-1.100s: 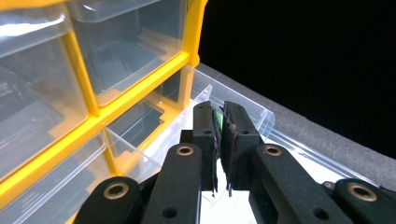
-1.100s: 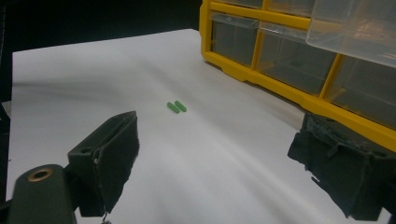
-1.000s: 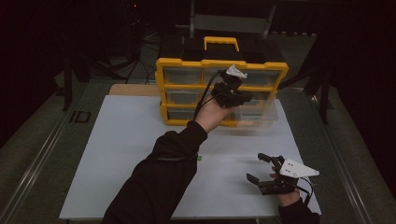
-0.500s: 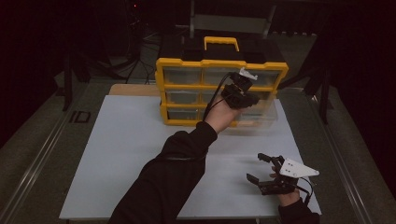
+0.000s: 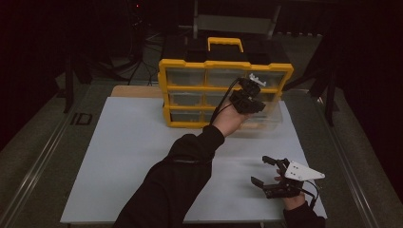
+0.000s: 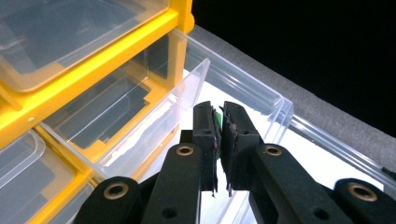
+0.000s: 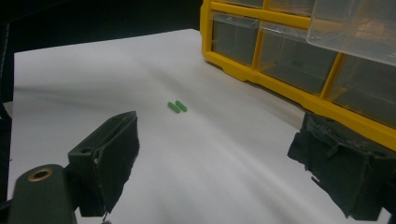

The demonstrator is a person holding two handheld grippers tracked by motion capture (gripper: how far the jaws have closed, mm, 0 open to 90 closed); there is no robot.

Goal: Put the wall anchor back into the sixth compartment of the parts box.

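A yellow drawer organizer [image 5: 223, 66] with clear drawers stands at the back of the white sheet [image 5: 138, 156]. One clear drawer [image 5: 272, 115] at its lower right is pulled out. My left gripper [image 5: 248, 96] hovers over that drawer. In the left gripper view it [image 6: 219, 111] is shut on a small green piece [image 6: 217, 116], just above the drawer's clear rim [image 6: 275, 100]. My right gripper [image 5: 260, 170] rests open near the sheet's front right corner. Two more green pieces [image 7: 177, 107] lie side by side on the sheet ahead of the right gripper [image 7: 215, 140].
The organizer [image 7: 299, 93] has a yellow carrying handle [image 5: 225, 43] on top. A wooden board [image 5: 135, 91] shows behind the sheet at the left. Grey table surface and metal rails [image 5: 43, 156] border the sheet; the surroundings are dark.
The left hand has moved to the right and slightly lower, from the organizer's middle front to over the pulled-out drawer. The right gripper has stayed put.
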